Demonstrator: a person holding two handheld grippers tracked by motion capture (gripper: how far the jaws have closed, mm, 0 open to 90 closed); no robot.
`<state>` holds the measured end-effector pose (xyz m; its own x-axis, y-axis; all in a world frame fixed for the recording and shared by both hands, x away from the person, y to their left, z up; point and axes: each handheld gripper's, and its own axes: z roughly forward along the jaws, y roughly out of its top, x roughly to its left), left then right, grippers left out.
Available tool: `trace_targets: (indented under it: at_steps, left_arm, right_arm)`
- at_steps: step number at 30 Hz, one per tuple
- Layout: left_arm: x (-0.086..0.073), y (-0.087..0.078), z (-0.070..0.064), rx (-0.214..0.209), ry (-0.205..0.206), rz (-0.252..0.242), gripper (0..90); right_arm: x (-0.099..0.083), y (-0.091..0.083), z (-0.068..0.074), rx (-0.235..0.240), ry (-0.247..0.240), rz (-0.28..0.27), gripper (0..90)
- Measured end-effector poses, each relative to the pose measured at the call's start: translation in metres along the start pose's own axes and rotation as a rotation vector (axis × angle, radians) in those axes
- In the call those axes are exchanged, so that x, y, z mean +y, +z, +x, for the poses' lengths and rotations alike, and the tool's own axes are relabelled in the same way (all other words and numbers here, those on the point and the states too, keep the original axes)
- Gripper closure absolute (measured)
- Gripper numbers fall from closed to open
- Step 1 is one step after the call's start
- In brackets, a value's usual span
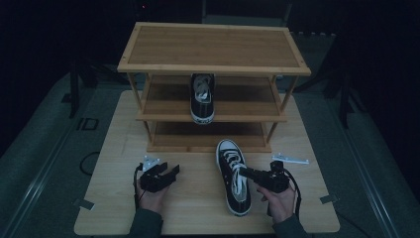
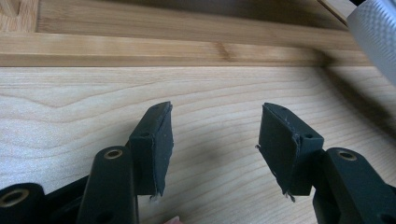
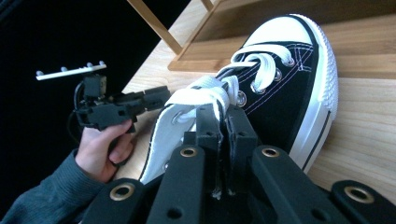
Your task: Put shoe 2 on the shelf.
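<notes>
Looking down from the high view, I saw the black sneaker (image 1: 234, 176) lying flat on the surface (image 1: 198, 208), toe toward the wooden shelf rack (image 1: 213, 49), with bare wood between its toe cap and the rack's bottom board. My right gripper (image 1: 247, 173) reached in from the right and met the shoe at its laces; my left gripper (image 1: 166, 171) sat well apart on the left, with open surface between it and the sneaker. A second sneaker (image 1: 202, 99) stood on the middle shelf, its end flush with the front edge.

From the left gripper view, my left gripper (image 2: 215, 140) had its jaws spread wide over plain wood, holding nothing, and the rack's bottom rail (image 2: 163, 53) ran across just ahead. A grey-white rounded edge in the top right corner I could not identify.

From the right gripper view, my right gripper (image 3: 223, 126) had its jaws pressed narrow on the sneaker's white tongue and laces (image 3: 205, 95) near the opening. That view alone showed the pinch; the other hand (image 3: 100, 147) held its gripper off the surface's left edge.
</notes>
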<state>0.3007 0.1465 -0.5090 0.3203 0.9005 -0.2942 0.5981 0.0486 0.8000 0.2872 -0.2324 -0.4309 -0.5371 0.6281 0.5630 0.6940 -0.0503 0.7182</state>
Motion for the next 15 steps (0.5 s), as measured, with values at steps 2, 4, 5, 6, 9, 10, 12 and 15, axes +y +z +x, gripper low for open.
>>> trace_targets:
  at_steps: [2,4,5,6,9,10,12,15]
  left_arm:
    - [0.000,0.000,0.000,0.000,-0.001,-0.001,45.1]
    - [0.000,0.000,0.000,0.000,0.001,0.001,45.1]
    - [0.000,0.000,0.000,0.000,0.002,0.002,45.1]
    - [0.000,0.000,0.000,0.000,0.002,0.002,45.1]
    - [0.000,0.000,0.000,0.001,0.002,0.002,45.1]
    - [0.000,0.000,0.000,0.001,0.001,0.002,45.1]
    - [0.000,0.000,0.000,0.000,0.002,0.003,45.1]
    - [0.000,0.000,0.000,0.001,0.001,0.003,45.1]
  right_arm:
    - [0.002,-0.002,0.004,0.001,0.001,-0.003,86.4]
    - [0.003,-0.003,0.007,0.003,0.002,-0.006,86.4]
    - [0.004,-0.004,0.008,0.005,0.002,-0.009,86.4]
    - [0.005,-0.005,0.010,0.007,0.002,-0.009,86.4]
    - [0.008,-0.008,0.015,0.012,-0.005,-0.016,86.4]
    - [0.009,-0.010,0.017,0.014,-0.007,-0.018,86.4]
    - [0.011,-0.012,0.020,0.021,-0.008,-0.023,86.4]
    - [0.013,-0.018,0.023,0.027,-0.011,-0.030,86.4]
